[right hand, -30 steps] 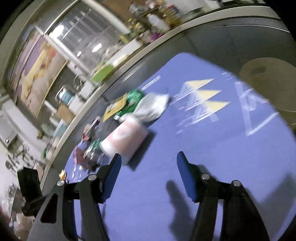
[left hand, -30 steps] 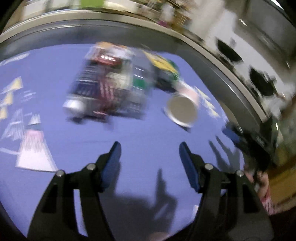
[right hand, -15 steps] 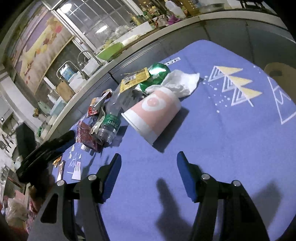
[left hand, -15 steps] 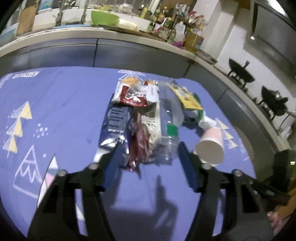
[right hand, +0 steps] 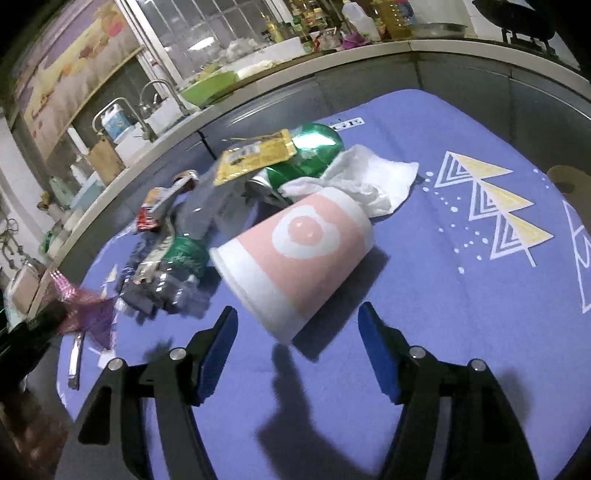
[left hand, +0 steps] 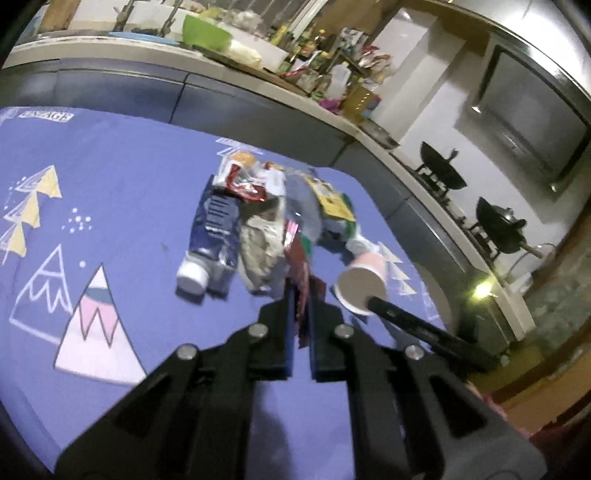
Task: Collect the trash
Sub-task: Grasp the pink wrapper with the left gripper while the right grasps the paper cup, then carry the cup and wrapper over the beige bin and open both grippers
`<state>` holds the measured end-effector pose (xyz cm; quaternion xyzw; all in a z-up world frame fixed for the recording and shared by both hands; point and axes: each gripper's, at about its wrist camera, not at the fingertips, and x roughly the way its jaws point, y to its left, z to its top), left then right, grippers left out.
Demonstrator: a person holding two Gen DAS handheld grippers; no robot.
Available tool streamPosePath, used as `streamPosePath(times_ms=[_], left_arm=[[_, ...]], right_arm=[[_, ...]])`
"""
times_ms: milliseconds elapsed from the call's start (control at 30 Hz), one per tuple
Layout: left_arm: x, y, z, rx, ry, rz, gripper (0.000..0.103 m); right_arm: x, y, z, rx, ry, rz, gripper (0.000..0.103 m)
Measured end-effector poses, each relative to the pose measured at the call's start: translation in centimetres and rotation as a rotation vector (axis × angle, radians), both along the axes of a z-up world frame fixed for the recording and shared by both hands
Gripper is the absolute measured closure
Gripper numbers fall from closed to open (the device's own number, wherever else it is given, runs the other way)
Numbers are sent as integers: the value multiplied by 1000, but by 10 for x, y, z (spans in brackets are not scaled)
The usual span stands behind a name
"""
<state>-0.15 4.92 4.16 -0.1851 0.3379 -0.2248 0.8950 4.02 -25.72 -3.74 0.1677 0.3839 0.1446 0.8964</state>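
Observation:
A pile of trash lies on the purple cloth: a dark blue wrapper, a clear plastic bottle, a yellow packet, a green can, a white tissue and a pink-and-white paper cup on its side. My left gripper is shut on a dark red foil wrapper at the pile's near edge; it also shows in the right wrist view. My right gripper is open, its fingers on either side of the cup's rim end, not touching it.
A grey counter curves behind the table with a green bowl, bottles and a sink tap. Two black woks stand on a stove at the right. The cloth has triangle prints.
My left gripper has closed on the red foil wrapper at the pile's near edge. My right gripper has moved closer to the paper cup and stays open.

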Motion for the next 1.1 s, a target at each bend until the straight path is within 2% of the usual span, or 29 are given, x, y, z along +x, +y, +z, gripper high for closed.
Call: streamPosePath(times_ms=[67,100,133,200,400,500,567,700,833,1000,1067,1100], left_arm=[[-4,-6,1,5,9,-17,98],[-4,-9,0,9,12,-23,98],[-4,-13,0,13,17,-30,98],[1,-24,-1,18,34,-49,98],[19,-81,-2,46,58,-171,98],[37,-133,4,59,63,-273,98],[50,-167,7,64,68,-327,98],[84,-264,11,71,84,-455,98],[111,-356,9,100,87,-558,98],[141,-460,-7,149,113,-639,98],[149,-487,-21,202,127,-642,94],[154,-503,-36,269,166,-627,86]], right_arm=[[3,-2,-3,-4,-5,-17,62],[3,-4,-5,1,-2,-18,84],[2,-7,-7,13,5,-21,96],[-3,-17,-9,41,2,-39,103],[-42,-65,-10,88,-23,-117,103],[-56,-101,-9,110,-47,-194,103],[-64,-141,-7,124,-73,-281,103],[-70,-215,-10,154,-87,-435,103],[-66,-274,-23,165,-61,-542,103],[-46,-314,-38,168,-24,-588,103],[-31,-320,-47,160,26,-572,102],[-25,-321,-52,166,48,-560,102]])
